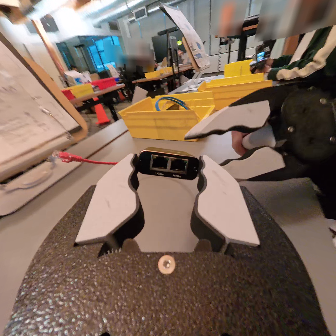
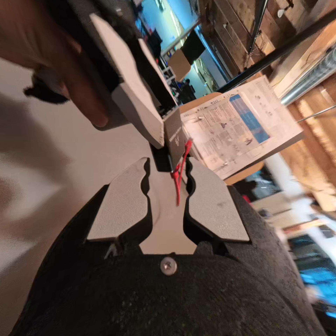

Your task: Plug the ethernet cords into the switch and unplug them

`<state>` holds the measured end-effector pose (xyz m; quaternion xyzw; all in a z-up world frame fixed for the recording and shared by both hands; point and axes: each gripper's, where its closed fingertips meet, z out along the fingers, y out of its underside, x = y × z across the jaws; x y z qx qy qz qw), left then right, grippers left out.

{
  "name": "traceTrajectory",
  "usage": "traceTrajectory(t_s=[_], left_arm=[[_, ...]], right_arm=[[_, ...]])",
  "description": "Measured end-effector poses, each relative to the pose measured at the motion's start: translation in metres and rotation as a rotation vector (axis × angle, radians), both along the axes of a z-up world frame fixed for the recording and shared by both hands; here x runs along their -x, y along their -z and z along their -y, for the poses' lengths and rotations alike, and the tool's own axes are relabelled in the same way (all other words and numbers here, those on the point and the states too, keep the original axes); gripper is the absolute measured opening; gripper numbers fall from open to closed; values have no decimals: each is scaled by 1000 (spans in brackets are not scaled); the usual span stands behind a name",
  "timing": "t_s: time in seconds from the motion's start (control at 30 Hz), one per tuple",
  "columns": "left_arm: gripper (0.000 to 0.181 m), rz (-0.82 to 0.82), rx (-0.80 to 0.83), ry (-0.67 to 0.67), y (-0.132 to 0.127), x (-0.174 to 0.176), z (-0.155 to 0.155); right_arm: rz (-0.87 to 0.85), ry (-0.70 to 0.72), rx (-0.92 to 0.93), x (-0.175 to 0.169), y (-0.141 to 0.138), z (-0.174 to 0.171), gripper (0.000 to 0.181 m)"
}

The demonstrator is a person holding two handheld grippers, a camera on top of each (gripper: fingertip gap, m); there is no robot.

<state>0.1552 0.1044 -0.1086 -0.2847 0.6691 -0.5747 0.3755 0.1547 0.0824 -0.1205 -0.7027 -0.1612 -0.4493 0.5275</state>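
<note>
A small black switch (image 1: 168, 164) has two empty ports facing the left wrist camera. My left gripper (image 1: 168, 163) is shut on its two sides and holds it just above the grey table (image 1: 109, 191). A red ethernet cord (image 1: 87, 160) lies to the left, its clear plug free by the board, and runs behind the left fingers. My right gripper (image 1: 203, 151) is open beside the switch on the right. In the right wrist view, the right gripper (image 2: 168, 161) is open. The red cord (image 2: 179, 183) passes loosely between its fingers up to the switch (image 2: 173, 140); I cannot tell if that end is plugged in.
A tilted board with papers (image 1: 27, 109) stands close on the left and shows in the right wrist view (image 2: 236, 127). A yellow bin (image 1: 163, 121) holding blue cords sits behind the switch, with more yellow bins (image 1: 236, 87) beyond. A person in a green and white jacket (image 1: 300, 60) works at far right.
</note>
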Motion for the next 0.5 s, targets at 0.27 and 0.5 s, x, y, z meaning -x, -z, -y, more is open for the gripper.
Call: traceTrajectory(t_s=[0.27, 0.5], left_arm=[[63, 253, 129, 90, -40, 23, -6], [63, 281, 112, 250, -24, 31, 24]], right_arm=[[-1525, -661, -491, 17, -18, 0, 69], [-1788, -875, -618, 26, -35, 1, 49]])
